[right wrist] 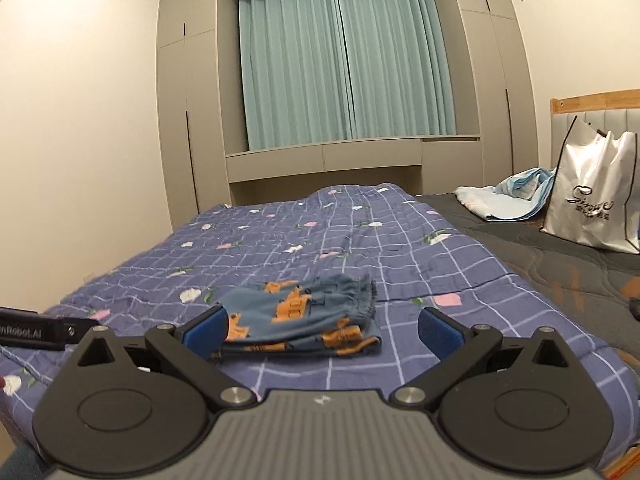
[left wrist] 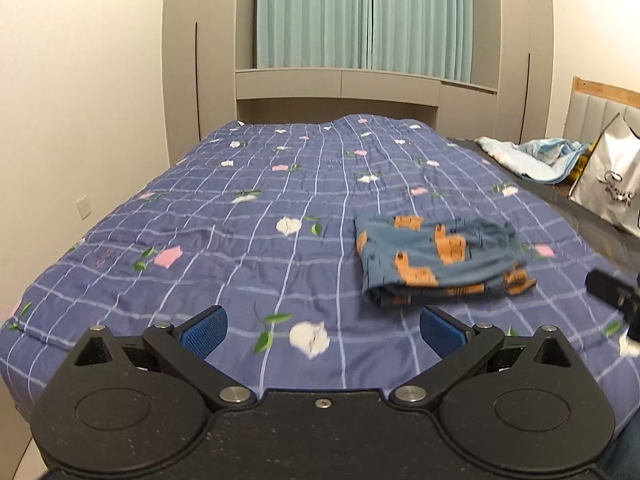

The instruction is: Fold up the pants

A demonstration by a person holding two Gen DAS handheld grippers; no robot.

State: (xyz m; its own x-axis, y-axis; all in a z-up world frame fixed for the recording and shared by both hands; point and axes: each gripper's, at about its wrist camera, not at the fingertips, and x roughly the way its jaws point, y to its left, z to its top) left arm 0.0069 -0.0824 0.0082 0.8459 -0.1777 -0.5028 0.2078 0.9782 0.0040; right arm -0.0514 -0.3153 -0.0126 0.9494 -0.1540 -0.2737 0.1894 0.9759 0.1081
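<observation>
We see the folded pants flat on the bed, long axis running left-right (waistband rightward). Left hand-held gripper and right hand-held gripper both spread apart, gripping nothing.

One folded pair of blue pants with an orange animal print lies on one purple-blue checked quilt with pink and white flowers. Two black two-finger grippers show: the left gripper and the right gripper, each with two blue-padded fingers spread wide. At the far right sit one white glossy shopping bag with dark lettering and one crumpled light-blue cloth. Two pale teal curtain panels hang at the far wall, flanked by two tall grey wardrobe cabinets.
</observation>
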